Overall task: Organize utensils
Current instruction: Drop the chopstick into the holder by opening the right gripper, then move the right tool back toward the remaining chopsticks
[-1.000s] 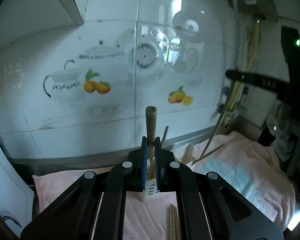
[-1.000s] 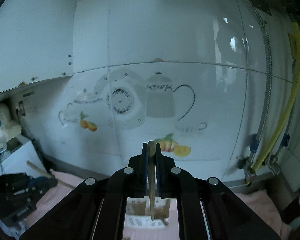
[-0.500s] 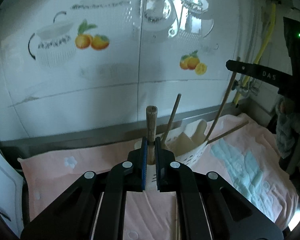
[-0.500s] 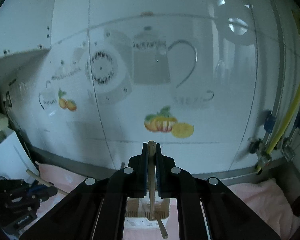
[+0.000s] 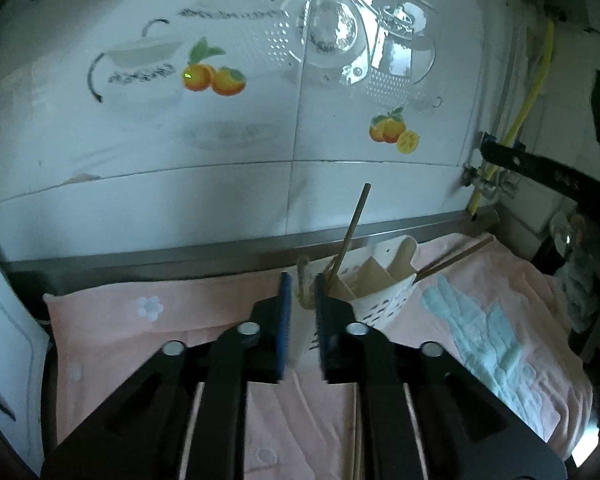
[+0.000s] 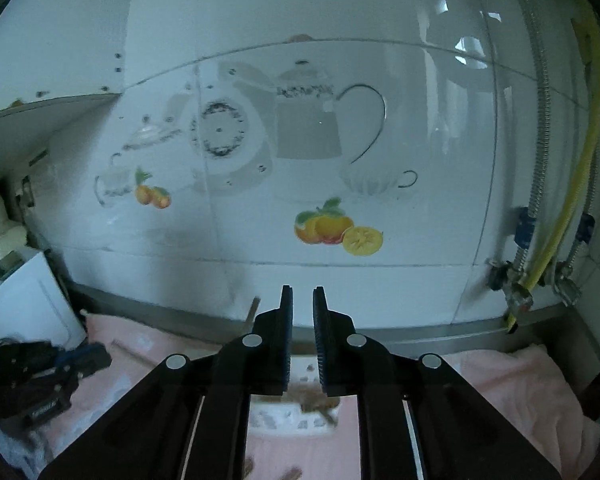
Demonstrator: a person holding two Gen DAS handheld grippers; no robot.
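A white slotted utensil holder (image 5: 380, 292) stands on the pink towel (image 5: 180, 320) by the wall; it also shows low in the right wrist view (image 6: 296, 408). Wooden chopsticks (image 5: 352, 232) lean out of it. My left gripper (image 5: 300, 292) has its jaws slightly apart; a blurred wooden stick (image 5: 305, 284) stands loose between them, over the holder. My right gripper (image 6: 300, 304) is open and empty above the holder. Brown stick ends (image 6: 316, 400) show in the holder below it.
A tiled wall with teapot and fruit decals (image 6: 332, 228) is close behind. Pipes and a yellow hose (image 6: 572, 184) run down at the right. A white appliance (image 6: 32, 300) stands at the left. The other gripper (image 5: 548, 172) reaches in from the right.
Both grippers have opened and let go of their wooden sticks. The left stick has dropped lower between the jaws; the right one is gone from the jaws. Both cameras tilted down toward the holder.
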